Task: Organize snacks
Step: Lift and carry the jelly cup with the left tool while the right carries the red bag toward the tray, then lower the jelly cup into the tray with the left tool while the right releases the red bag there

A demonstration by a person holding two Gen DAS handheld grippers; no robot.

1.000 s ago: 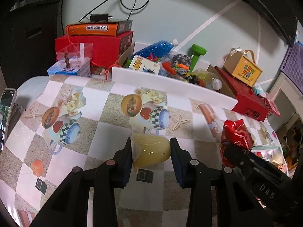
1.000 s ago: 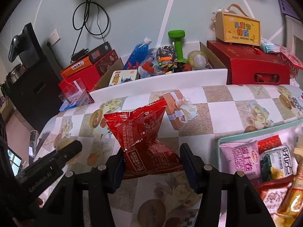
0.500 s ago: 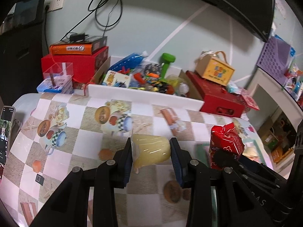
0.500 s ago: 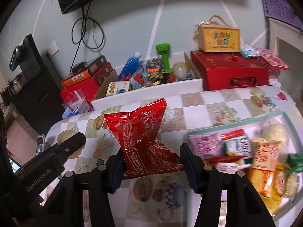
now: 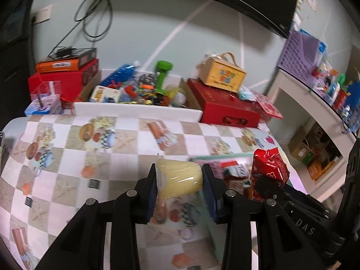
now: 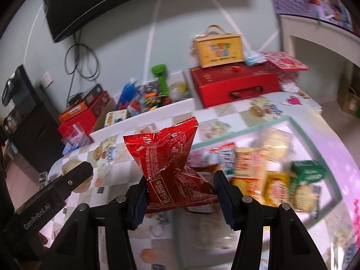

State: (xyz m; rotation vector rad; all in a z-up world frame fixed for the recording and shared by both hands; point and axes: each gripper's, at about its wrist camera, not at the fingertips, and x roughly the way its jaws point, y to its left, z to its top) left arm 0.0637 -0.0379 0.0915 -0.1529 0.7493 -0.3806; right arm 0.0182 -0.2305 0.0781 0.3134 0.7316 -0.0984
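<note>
Left wrist view: left gripper [image 5: 179, 180] clamped on a pale yellow jelly cup [image 5: 180, 178], pads pressed to both its sides, held in the air above the checked tablecloth [image 5: 67, 162]. Just right of it, the red snack packet [image 5: 270, 168] in the other gripper, above the near right corner of the table. Between the two, a mint-rimmed tray [image 5: 216, 157] of packets, blurred. Along the far edge: white open box [image 5: 137, 110] of toys, red gift box [image 5: 229, 110].

Right wrist view: right gripper [image 6: 181, 191] closed on the crumpled red snack packet [image 6: 171, 162], pinched at its lower half, top standing upright. Below and right, the tray [image 6: 243, 130] toward the table's right edge, filled with yellow, green and white packets, all blurred. Left gripper [image 6: 74, 177] at lower left, jelly cup partly hidden behind its finger.
</note>
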